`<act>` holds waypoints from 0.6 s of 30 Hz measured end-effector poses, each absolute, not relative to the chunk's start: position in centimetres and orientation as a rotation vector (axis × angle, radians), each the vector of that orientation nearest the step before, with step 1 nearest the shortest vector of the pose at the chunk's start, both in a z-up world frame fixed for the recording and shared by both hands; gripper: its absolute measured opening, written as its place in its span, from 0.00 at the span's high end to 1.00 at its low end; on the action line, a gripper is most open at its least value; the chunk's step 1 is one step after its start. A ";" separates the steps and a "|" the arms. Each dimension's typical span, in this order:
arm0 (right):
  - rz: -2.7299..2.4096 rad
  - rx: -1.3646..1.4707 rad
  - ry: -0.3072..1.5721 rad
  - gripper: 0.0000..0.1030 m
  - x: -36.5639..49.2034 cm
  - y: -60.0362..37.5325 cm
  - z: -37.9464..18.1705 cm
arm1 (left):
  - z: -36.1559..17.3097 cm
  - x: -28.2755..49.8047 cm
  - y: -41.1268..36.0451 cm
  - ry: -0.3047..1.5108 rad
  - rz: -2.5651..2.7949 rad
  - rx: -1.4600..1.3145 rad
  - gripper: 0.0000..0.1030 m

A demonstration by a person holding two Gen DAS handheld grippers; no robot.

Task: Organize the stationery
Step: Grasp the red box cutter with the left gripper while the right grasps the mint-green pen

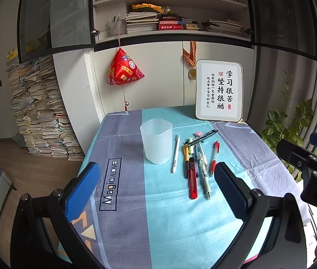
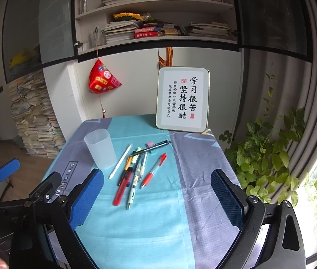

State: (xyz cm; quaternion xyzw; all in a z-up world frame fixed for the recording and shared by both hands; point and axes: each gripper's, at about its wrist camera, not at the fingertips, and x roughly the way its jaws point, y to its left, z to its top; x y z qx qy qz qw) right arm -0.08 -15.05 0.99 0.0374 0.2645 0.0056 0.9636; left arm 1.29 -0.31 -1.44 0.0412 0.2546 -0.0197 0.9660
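Nearest to us, we hold the left gripper (image 1: 156,183) and the right gripper (image 2: 157,190) over the near part of the tablecloth (image 1: 169,213), each with its blue fingers (image 1: 83,186) spread wide and nothing between them. We take the frosted cup (image 1: 156,142) as our landmark: it stands upright and empty beyond both grippers. Just right of the cup lies a white pen (image 1: 175,153), apart from it. Further right of the cup we see a loose cluster: a red utility knife (image 1: 192,179), a clear pen (image 1: 203,170) and a black pen (image 1: 203,137) lying across the others' far ends. A red pen (image 1: 215,157) lies rightmost. Behind the cup, to its right, a framed calligraphy sign (image 1: 219,90) stands upright.
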 end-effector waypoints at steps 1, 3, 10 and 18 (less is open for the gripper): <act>0.014 0.073 0.538 0.12 0.0 -15.0 0.9 | -1.5 1.3 -0.3 0.517 -0.040 0.083 0.02; 0.025 0.070 0.548 0.18 0.2 -14.8 0.6 | -1.7 1.5 -0.3 0.522 -0.041 0.085 0.04; 0.125 0.065 0.618 0.57 1.2 -14.4 -1.4 | -3.4 2.5 0.1 0.582 -0.083 0.083 0.24; 0.236 0.112 0.779 0.63 3.7 -14.0 -6.1 | -8.6 5.1 -0.4 0.780 -0.202 0.029 0.46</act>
